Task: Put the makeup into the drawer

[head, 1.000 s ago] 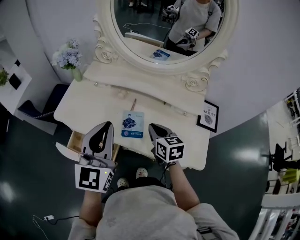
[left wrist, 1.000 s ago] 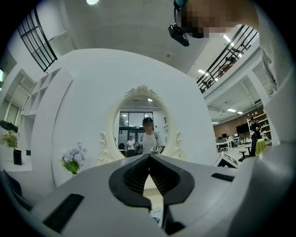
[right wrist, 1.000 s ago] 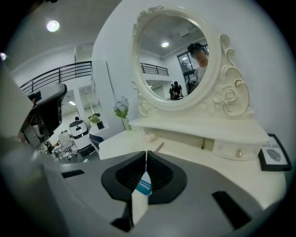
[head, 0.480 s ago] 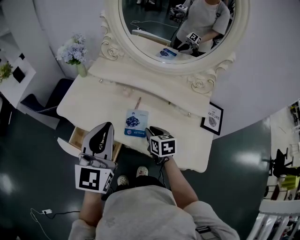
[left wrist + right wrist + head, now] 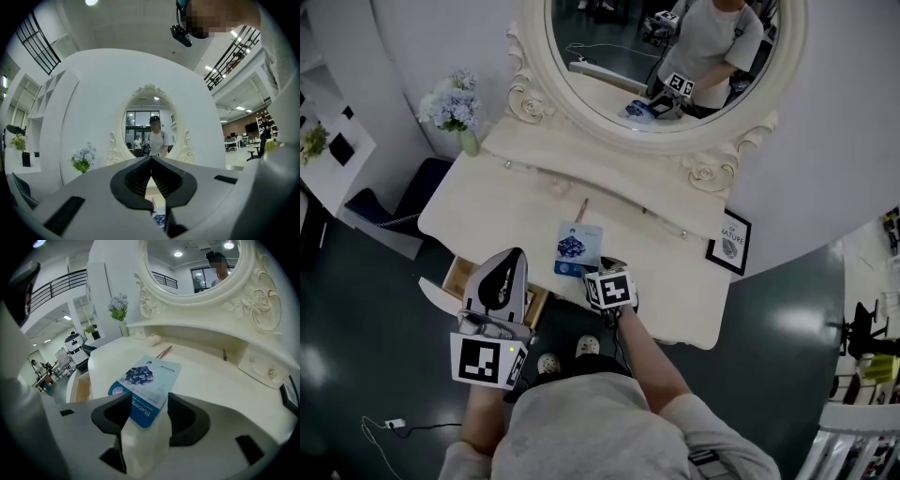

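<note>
Opening its jaws, the right gripper (image 5: 598,270) is reaching down over the front edge of the dressing table (image 5: 478,206) in the head view. Its jaws are at the near end of the sachet (image 5: 579,246), which is lying flat on the tabletop, apart from the open drawer (image 5: 457,277) at front left. The left gripper (image 5: 508,255) is hovering above that drawer.

In the left gripper view, the left gripper (image 5: 151,161) is pointing level at the mirror (image 5: 149,126), its jaws meeting at the tips with nothing between them.

In the right gripper view, the right gripper (image 5: 149,401) is straddling the blue near corner of the sachet (image 5: 149,376), the pads not pressing on it.

Handling, as a judgement: the sachet is looking light, thin, limp and glossy, so it is likely sliding rather than lifting. The near short edge is offering the best hold, pinched flat across the seam.
</note>
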